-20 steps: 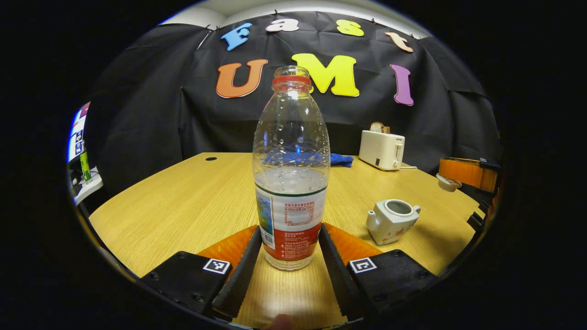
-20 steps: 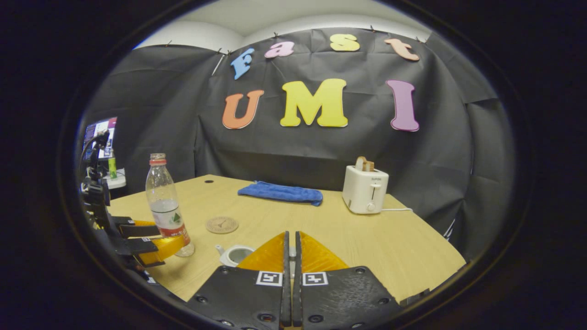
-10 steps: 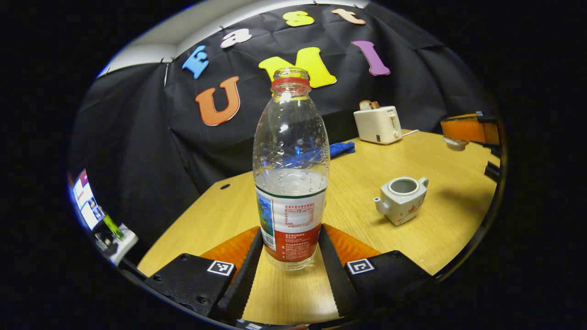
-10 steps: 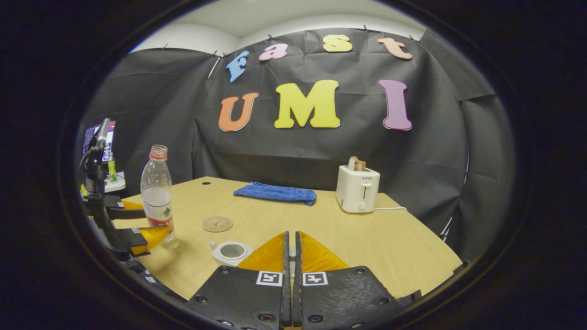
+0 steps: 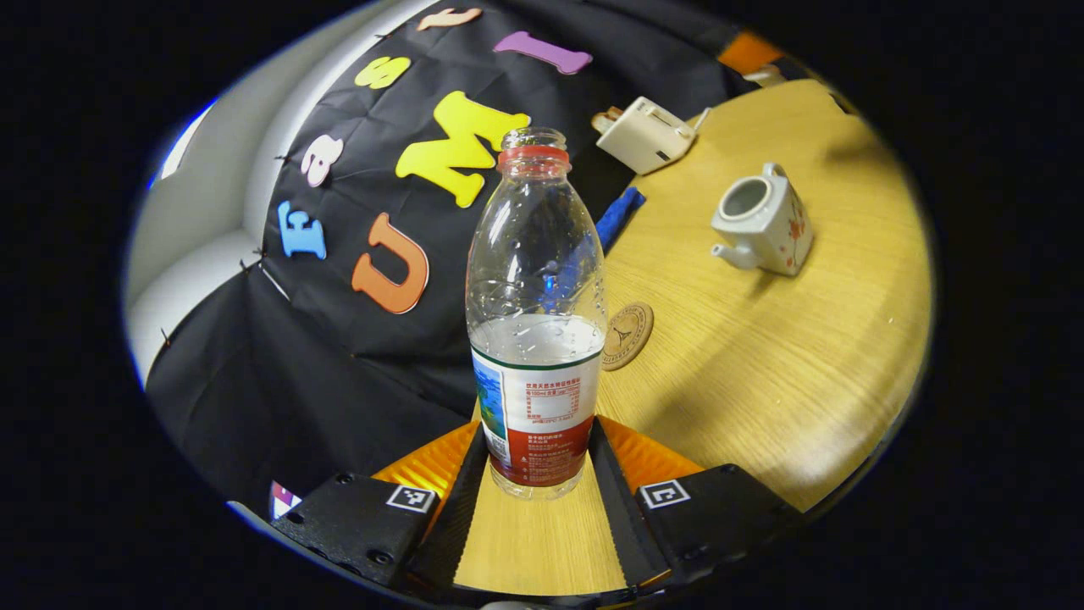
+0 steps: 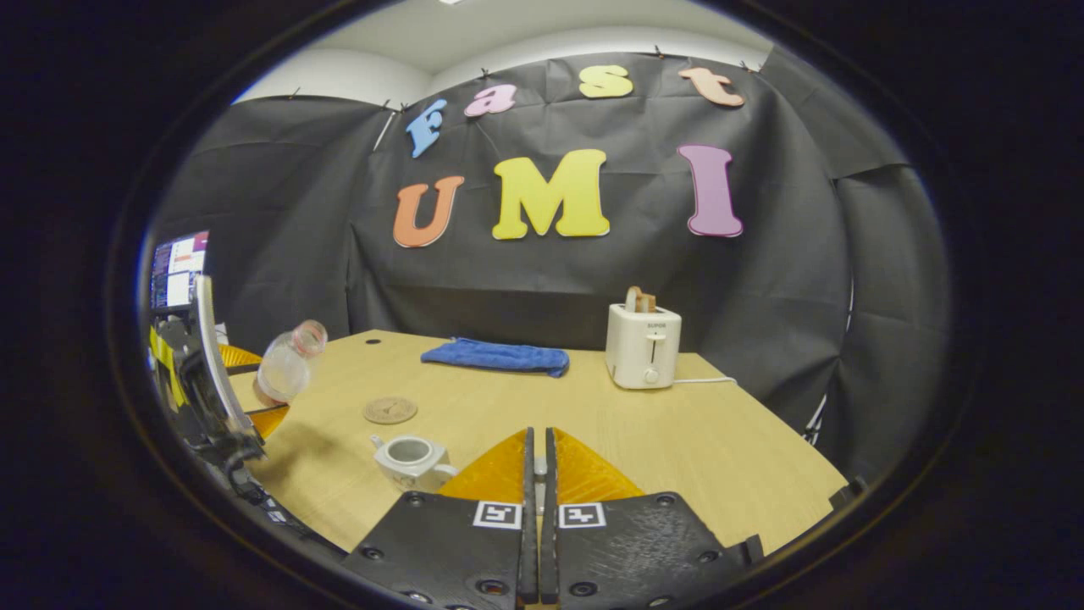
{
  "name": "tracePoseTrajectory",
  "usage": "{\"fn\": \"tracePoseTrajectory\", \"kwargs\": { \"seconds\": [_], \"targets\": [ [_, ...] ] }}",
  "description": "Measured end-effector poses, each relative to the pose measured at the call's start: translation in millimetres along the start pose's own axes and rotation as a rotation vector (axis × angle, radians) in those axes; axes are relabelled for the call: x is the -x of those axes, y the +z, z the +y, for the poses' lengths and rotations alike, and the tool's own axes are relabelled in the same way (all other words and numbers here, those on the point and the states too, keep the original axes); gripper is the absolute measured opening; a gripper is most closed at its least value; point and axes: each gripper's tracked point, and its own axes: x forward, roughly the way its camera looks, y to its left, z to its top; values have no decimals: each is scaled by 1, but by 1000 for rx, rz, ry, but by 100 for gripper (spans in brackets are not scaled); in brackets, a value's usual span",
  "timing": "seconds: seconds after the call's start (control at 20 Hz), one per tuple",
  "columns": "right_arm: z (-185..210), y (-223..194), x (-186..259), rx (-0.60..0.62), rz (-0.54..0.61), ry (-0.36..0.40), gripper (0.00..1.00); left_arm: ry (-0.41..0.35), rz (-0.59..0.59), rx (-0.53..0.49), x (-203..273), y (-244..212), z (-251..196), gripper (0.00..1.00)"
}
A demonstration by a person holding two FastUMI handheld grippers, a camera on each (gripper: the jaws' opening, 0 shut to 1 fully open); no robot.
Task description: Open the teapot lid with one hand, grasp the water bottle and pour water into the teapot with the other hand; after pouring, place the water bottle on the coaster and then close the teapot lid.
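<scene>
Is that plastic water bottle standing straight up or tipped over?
Tipped. In the right gripper view the water bottle leans with its neck toward the teapot, held above the table.

The teapot (image 6: 412,460) has its right side hidden behind the right gripper (image 6: 539,474), whose closed fingers conceal whatever they hold

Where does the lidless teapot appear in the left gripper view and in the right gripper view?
Left gripper view: the teapot is upper right on the table, right of the water bottle held in the left gripper.
Right gripper view: the teapot is lower left of centre, just left of the right gripper.
Shared landmark: the round coaster, between bottle and teapot.
</scene>
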Motion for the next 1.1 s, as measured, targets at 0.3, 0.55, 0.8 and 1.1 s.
{"fn": "tracePoseTrajectory", "kwargs": {
  "seconds": [0.3,0.55,0.8,1.1],
  "targets": [
    [-16,-3,9,-24,-8,-19,1,-3,-18,-220,-5,10,-2,72],
    [-20,-8,14,-25,-7,-17,1,-24,1,-366,-6,10,-6,72],
    [-25,-12,17,-27,-7,-24,1,-4,1,-478,-15,22,4,72],
    [-27,-16,20,-30,-4,-21,1,-9,3,-546,-16,31,2,72]
  ]
}}
